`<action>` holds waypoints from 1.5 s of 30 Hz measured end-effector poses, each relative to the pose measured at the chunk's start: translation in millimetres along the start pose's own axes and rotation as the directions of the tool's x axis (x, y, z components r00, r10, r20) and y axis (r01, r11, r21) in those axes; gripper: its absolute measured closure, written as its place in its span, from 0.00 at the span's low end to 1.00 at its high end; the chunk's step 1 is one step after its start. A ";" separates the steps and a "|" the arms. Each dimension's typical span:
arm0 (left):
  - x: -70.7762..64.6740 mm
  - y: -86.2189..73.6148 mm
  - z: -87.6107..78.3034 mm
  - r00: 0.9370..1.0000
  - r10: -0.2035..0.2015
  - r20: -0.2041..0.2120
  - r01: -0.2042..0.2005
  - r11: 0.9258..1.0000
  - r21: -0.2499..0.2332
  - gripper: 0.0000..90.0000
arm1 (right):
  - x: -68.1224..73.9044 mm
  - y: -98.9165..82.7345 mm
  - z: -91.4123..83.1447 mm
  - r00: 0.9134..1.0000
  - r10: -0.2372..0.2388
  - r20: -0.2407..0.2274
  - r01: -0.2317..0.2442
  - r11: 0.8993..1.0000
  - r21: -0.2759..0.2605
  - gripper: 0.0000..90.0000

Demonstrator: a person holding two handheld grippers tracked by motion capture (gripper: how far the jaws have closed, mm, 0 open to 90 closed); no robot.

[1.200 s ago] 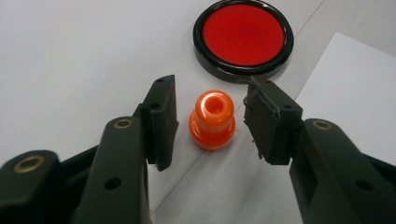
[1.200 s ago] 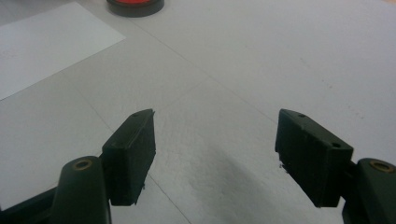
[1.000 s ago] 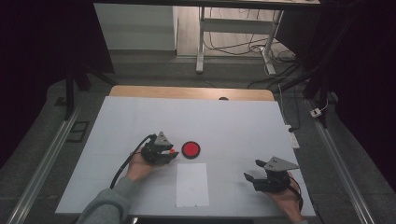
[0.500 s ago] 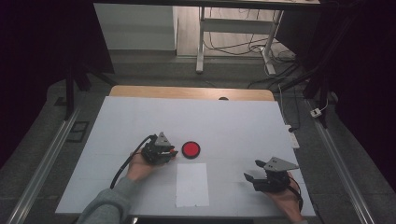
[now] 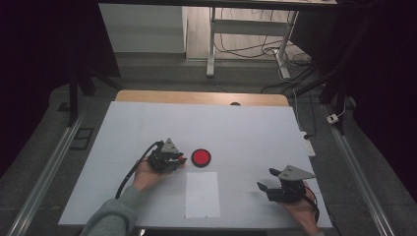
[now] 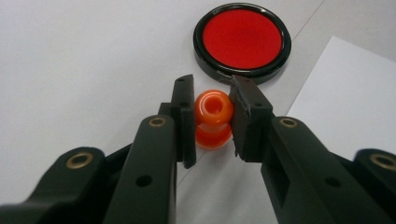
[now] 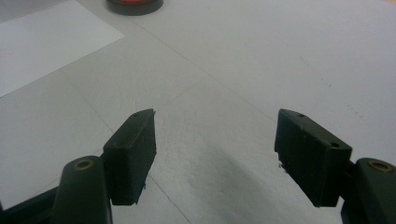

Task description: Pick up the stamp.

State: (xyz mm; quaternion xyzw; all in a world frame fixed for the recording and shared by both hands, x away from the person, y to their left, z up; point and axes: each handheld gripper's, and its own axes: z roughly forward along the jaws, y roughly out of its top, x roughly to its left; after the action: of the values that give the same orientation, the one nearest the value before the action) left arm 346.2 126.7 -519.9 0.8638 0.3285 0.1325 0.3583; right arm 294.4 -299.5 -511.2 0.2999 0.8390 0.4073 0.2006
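The left hand-held gripper (image 6: 212, 100) has just closed its jaws onto the small orange stamp (image 6: 213, 119) beside the red ink pad (image 6: 242, 36), so it looks ready to lift, while the right hand-held gripper (image 7: 215, 140) waits wide and empty over the counter (image 5: 246, 128).

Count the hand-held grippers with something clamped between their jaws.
1. The left hand-held gripper clamps a small orange stamp beside the red ink pad; the right hand-held gripper is open over bare table.
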 end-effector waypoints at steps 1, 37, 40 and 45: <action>0.4 -0.1 -0.6 1.000 -0.002 0.002 0.002 1.000 -0.003 0.80 | -0.2 -0.1 0.1 1.000 0.000 0.001 0.000 1.000 0.000 0.32; 7.3 2.7 -33.2 0.996 -0.079 0.051 0.086 0.987 -0.136 0.80 | 1.1 -0.3 0.1 1.000 -0.003 0.016 0.003 1.000 -0.022 0.32; 7.6 3.0 -36.5 0.995 -0.086 0.057 0.094 0.984 -0.149 0.80 | 1.0 -0.4 -0.2 1.000 0.001 0.016 0.000 1.000 -0.024 0.32; 6.9 3.9 -42.4 0.993 -0.090 0.070 0.101 0.980 -0.170 0.80 | 1.4 -0.5 -0.1 1.000 0.005 0.011 -0.005 0.999 -0.040 0.31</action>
State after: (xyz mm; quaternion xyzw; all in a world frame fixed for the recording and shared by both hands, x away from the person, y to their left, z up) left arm 333.5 151.7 -487.1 0.8162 0.3456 0.1166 0.4481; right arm 293.1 -298.9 -511.6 0.3001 0.8289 0.4228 0.2100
